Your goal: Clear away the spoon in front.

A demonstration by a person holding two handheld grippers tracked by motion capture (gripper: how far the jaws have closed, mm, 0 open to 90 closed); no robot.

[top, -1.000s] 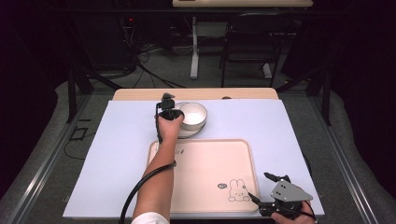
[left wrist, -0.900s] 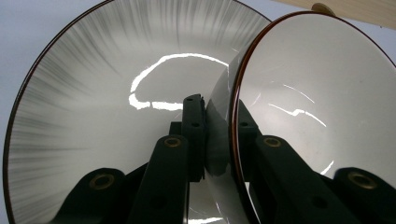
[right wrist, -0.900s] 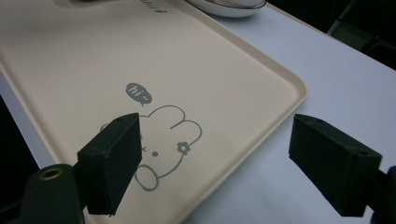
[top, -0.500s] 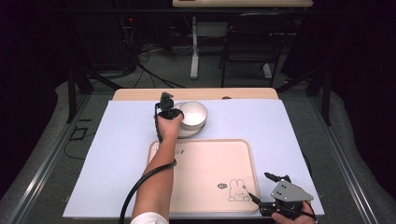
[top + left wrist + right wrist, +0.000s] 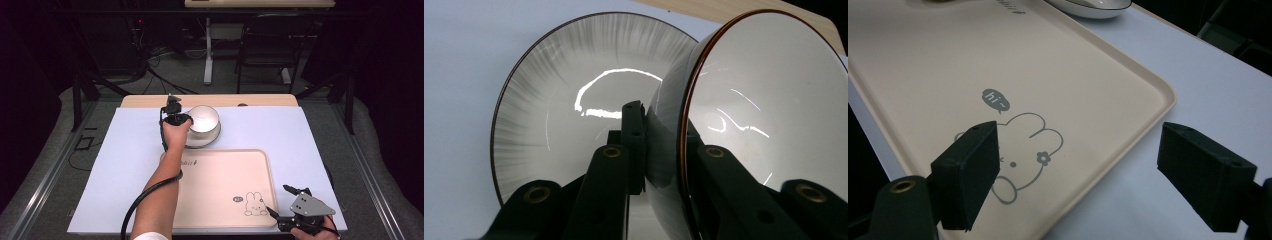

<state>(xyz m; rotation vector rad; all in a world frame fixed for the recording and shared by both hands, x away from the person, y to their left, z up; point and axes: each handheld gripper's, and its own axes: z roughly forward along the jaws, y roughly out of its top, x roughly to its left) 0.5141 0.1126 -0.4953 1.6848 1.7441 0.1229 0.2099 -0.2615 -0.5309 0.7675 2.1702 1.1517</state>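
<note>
Bowl gripped by its rim above the plate, upper centre of the table.

The tray (image 5: 220, 190), low centre in the high view, carries a rabbit drawing (image 5: 1020, 155) and a bubble reading "hi~". The plate (image 5: 574, 100) lies behind the tilted bowl (image 5: 769, 100). The left gripper (image 5: 661, 145) is clamped on the bowl's rim, one finger inside, one outside. The right gripper (image 5: 1078, 175), lower right, has its fingers wide apart over the tray's edge.

The left gripper (image 5: 176, 114) is positioned at the near-left rim of the white bowl (image 5: 204, 118), which sits tilted over a plate (image 5: 206, 140) at the far centre of the bench (image 5: 125, 150). A beige tray (image 5: 220, 190) (rabbit drawing at its near-right corner) lies nearer. The right gripper (image 5: 285, 200), fingers apart, rests just beside that corner.
</note>
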